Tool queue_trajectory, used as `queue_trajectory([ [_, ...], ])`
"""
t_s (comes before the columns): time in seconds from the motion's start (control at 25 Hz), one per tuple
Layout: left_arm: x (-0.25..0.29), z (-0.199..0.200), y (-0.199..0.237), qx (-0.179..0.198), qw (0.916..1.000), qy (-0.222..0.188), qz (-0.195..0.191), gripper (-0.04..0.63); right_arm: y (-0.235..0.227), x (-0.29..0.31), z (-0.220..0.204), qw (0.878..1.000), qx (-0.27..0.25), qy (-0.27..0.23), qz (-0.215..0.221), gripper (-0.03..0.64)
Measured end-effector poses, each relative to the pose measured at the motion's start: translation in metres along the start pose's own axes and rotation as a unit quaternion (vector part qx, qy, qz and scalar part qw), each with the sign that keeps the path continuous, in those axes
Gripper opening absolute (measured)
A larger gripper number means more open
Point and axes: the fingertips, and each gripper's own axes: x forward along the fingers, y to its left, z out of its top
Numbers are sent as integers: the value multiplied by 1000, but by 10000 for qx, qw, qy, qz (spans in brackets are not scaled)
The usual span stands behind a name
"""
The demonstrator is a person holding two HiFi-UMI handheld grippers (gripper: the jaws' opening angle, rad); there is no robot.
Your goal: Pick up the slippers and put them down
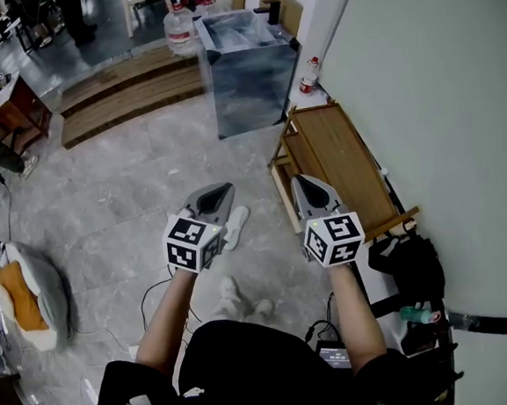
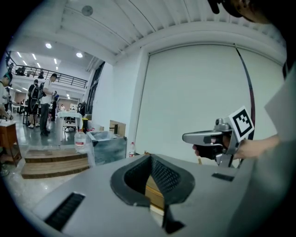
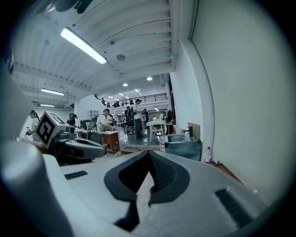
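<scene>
A white slipper (image 1: 236,223) lies on the grey floor, partly hidden behind my left gripper (image 1: 228,189). Two more white shoe shapes (image 1: 231,296) sit closer to the person's body; I cannot tell whether they are worn. Both grippers are held side by side in the air, pointing forward and nearly level. The left gripper (image 2: 150,157) has its jaws together with nothing between them. My right gripper (image 1: 300,180) hangs over the corner of a wooden rack, and its jaws (image 3: 149,152) also meet at the tip, empty. Each gripper view shows the other gripper beside it.
A low wooden rack (image 1: 342,158) stands against the white wall on the right. Beyond it is a grey box (image 1: 249,70) with a small bottle (image 1: 309,73) next to it. Wooden steps (image 1: 125,89) run at the back left. A white-and-orange cushion (image 1: 28,296) lies at left, a black bag (image 1: 413,267) at right.
</scene>
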Motion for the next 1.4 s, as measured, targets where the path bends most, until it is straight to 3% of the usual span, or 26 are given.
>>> queue_trajectory([
  [0.92,-42,90,-9,391,9942,-991,143,6,25,-27,74,9968,-243,-754,118,-8],
  [1.4,-43,102,-5,468,9927,-1104,138,6,30,-22,84,9959,-309,-844,106,-8],
])
